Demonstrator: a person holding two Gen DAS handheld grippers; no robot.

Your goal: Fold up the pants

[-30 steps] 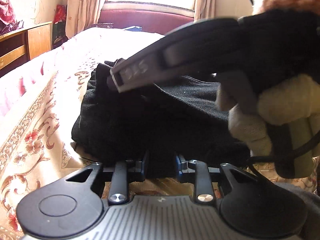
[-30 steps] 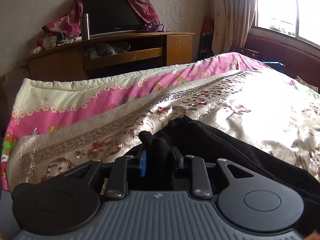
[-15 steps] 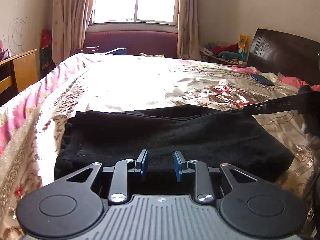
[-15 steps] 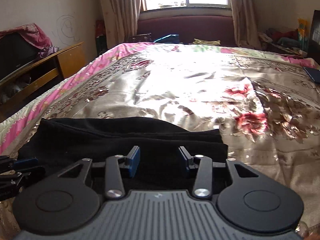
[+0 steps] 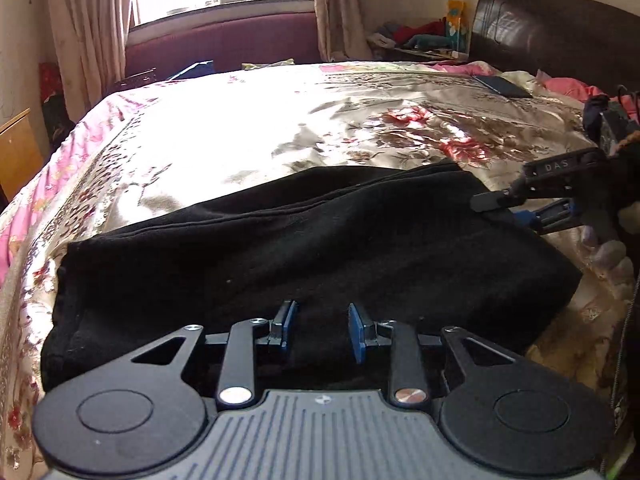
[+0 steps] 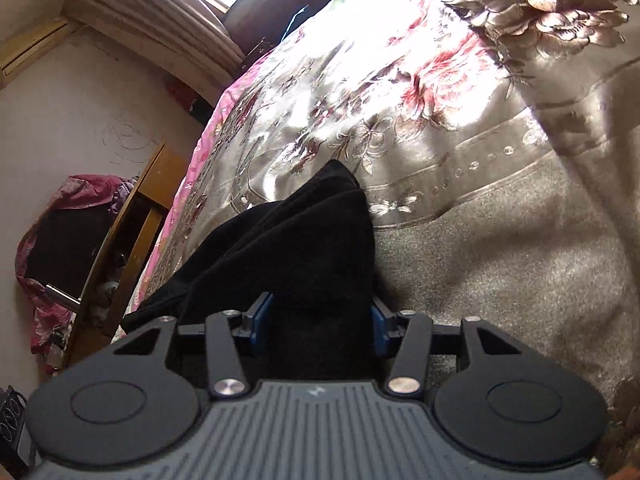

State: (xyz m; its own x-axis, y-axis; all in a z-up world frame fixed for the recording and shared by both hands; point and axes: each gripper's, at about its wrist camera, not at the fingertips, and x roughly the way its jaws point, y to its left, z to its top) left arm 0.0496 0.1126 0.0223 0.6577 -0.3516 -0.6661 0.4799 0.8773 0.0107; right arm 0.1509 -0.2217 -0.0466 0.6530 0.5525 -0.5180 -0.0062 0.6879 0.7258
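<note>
The black pants (image 5: pixel 304 256) lie folded in a thick rectangle on the floral bedspread (image 5: pixel 280 128). My left gripper (image 5: pixel 320 330) is open and empty, its jaws just above the near edge of the pants. My right gripper (image 6: pixel 316 320) is rolled sideways and open wide, with the right end of the pants (image 6: pixel 304 248) between its jaws. In the left wrist view the right gripper (image 5: pixel 516 208) shows at the far right end of the pants, one finger above the cloth and one below it.
The bed fills most of both views, with a dark headboard (image 5: pixel 552 28) at the right and a maroon bench (image 5: pixel 224 44) under the window. A wooden cabinet (image 6: pixel 132 240) stands beside the bed. A dark flat item (image 5: pixel 500 85) lies near the pillows.
Both grippers let go of the pants and drew back. The right gripper then rolled sideways and moved onto the right end of the folded pants, jaws open around the cloth.
</note>
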